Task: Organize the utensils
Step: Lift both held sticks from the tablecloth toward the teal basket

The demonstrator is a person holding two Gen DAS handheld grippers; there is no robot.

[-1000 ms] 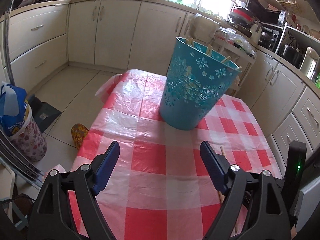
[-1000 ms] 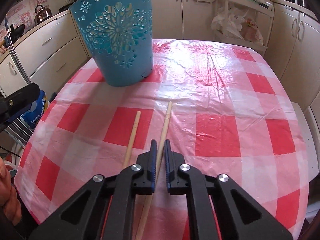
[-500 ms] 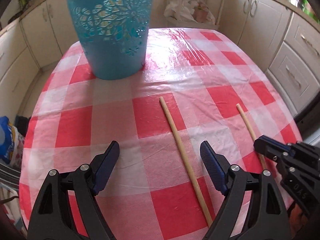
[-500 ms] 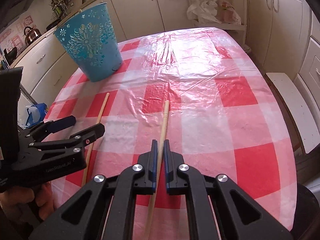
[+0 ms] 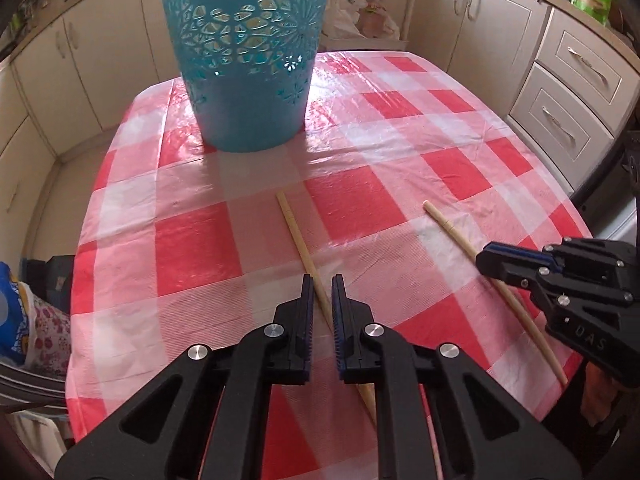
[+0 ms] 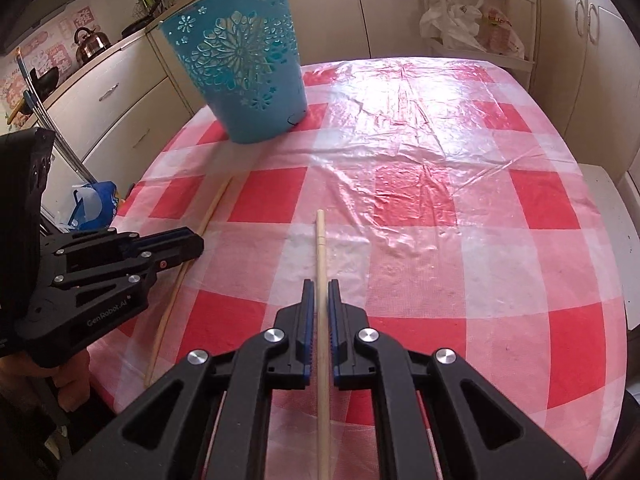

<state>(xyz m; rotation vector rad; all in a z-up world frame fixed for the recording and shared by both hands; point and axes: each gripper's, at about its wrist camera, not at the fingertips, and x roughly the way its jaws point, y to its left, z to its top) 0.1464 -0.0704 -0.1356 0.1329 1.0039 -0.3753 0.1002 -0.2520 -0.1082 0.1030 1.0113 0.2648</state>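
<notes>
Two long wooden sticks lie on the red-and-white checked tablecloth (image 5: 192,240). My left gripper (image 5: 321,286) is shut on the left stick (image 5: 296,232), its jaws close on either side of it. My right gripper (image 6: 318,290) is shut on the right stick (image 6: 320,240). In the left wrist view the right stick (image 5: 448,226) runs into the right gripper's fingers (image 5: 500,262). In the right wrist view the left stick (image 6: 212,208) passes under the left gripper's fingers (image 6: 176,244). The teal cut-out basket (image 5: 244,56) stands at the table's far side and also shows in the right wrist view (image 6: 248,76).
Cream kitchen cabinets (image 5: 568,80) ring the table. A shelf rack with plastic bags (image 6: 472,28) stands behind it. A blue and floral bag (image 5: 20,320) sits on the floor at the left. A kettle (image 6: 90,42) rests on the counter.
My left gripper swung from facing the basket down to the left stick and closed from wide open onto it. The right gripper stayed shut on its stick.
</notes>
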